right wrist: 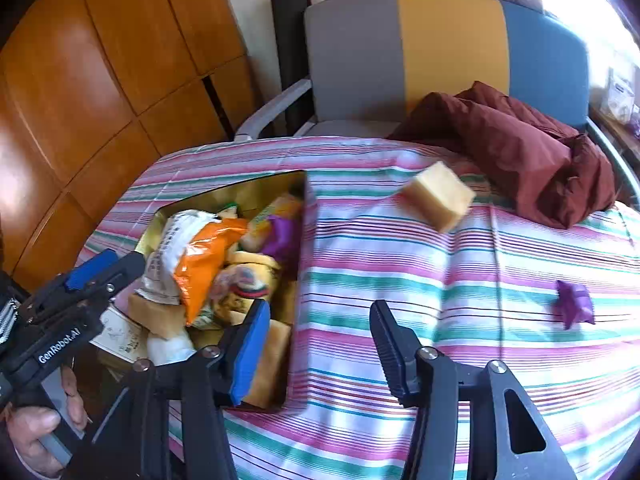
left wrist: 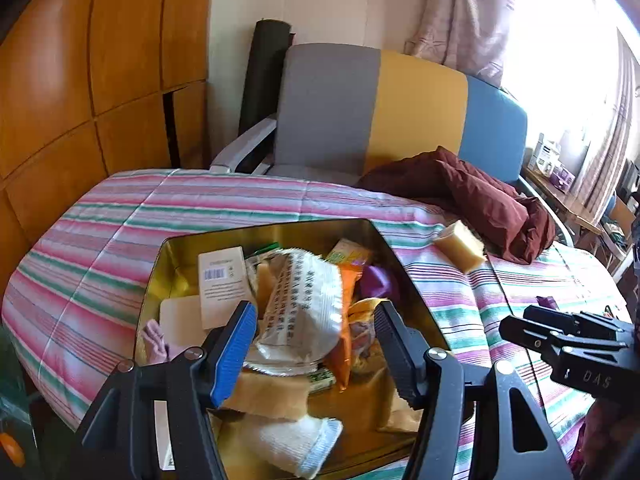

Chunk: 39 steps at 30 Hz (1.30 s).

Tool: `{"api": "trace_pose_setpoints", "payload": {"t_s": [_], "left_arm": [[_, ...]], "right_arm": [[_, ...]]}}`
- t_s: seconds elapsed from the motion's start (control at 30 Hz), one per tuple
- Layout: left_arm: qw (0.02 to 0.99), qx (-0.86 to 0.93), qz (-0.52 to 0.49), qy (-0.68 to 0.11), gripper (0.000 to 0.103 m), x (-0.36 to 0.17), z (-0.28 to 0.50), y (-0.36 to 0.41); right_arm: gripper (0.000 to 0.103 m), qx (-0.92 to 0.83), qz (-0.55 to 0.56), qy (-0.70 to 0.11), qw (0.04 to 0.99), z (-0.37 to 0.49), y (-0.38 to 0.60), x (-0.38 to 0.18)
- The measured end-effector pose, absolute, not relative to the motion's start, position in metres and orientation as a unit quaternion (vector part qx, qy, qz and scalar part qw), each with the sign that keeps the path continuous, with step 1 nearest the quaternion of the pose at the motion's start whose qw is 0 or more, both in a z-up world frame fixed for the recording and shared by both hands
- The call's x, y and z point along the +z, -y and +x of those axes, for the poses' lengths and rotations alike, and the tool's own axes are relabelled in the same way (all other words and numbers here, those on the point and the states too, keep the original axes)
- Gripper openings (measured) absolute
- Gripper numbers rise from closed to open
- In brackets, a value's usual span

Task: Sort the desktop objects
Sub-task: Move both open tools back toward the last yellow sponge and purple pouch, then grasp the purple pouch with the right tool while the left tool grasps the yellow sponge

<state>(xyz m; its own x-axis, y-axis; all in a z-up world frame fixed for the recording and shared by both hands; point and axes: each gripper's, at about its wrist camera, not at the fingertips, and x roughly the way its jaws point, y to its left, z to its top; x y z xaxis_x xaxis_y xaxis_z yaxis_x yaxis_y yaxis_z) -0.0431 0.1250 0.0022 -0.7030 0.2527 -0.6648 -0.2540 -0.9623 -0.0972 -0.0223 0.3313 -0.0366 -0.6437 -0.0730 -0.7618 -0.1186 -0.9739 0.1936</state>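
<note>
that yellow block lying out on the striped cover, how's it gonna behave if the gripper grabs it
The yellow block looks like a sponge or foam, so it is probably light and would squash between the fingers. Its flat faces suggest it won't roll. It rests tilted on the soft striped cover, so a push might tip it rather than slide it.

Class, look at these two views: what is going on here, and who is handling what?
A person holds a gripper in each hand over a striped cloth. The left gripper hangs, jaws open, over a gold tin full of snack packets and socks. The right gripper is open too, near the tin's edge. Neither holds anything. A yellow block and a purple wrapper lie outside the tin.
</note>
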Motion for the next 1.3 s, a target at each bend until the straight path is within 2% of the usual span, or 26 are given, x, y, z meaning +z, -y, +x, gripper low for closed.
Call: {"api": "trace_pose_setpoints", "payload": {"t_s": [0.57, 0.7, 0.87, 1.0, 1.1, 1.2, 1.3], "left_arm": [[0.198, 0.908, -0.368, -0.041, 0.062, 0.003, -0.052, -0.19], [0.222, 0.903, -0.364, -0.051, 0.062, 0.005, -0.055, -0.212], [0.247, 0.89, -0.378, -0.058, 0.062, 0.001, -0.067, -0.239], [0.264, 0.875, -0.402, -0.049, 0.062, -0.004, -0.081, -0.256], [0.271, 0.866, -0.418, -0.041, 0.062, -0.009, -0.092, -0.267], [0.28, 0.858, -0.428, -0.052, 0.063, -0.014, -0.101, -0.28], [0.289, 0.85, -0.435, -0.064, 0.071, -0.02, -0.111, -0.294]], "right_arm": [[0.059, 0.871, -0.445, -0.148, 0.147, 0.0, -0.466, -0.048], [0.068, 0.859, -0.446, -0.157, 0.196, 0.001, -0.509, -0.056], [0.071, 0.838, -0.468, -0.185, 0.213, 0.002, -0.551, -0.075], [0.077, 0.819, -0.472, -0.245, 0.216, 0.003, -0.576, -0.089], [0.078, 0.799, -0.467, -0.305, 0.224, 0.007, -0.591, -0.098], [0.081, 0.808, -0.468, -0.279, 0.227, 0.002, -0.588, -0.096], [0.081, 0.81, -0.483, -0.257, 0.212, -0.007, -0.582, -0.099]]}}
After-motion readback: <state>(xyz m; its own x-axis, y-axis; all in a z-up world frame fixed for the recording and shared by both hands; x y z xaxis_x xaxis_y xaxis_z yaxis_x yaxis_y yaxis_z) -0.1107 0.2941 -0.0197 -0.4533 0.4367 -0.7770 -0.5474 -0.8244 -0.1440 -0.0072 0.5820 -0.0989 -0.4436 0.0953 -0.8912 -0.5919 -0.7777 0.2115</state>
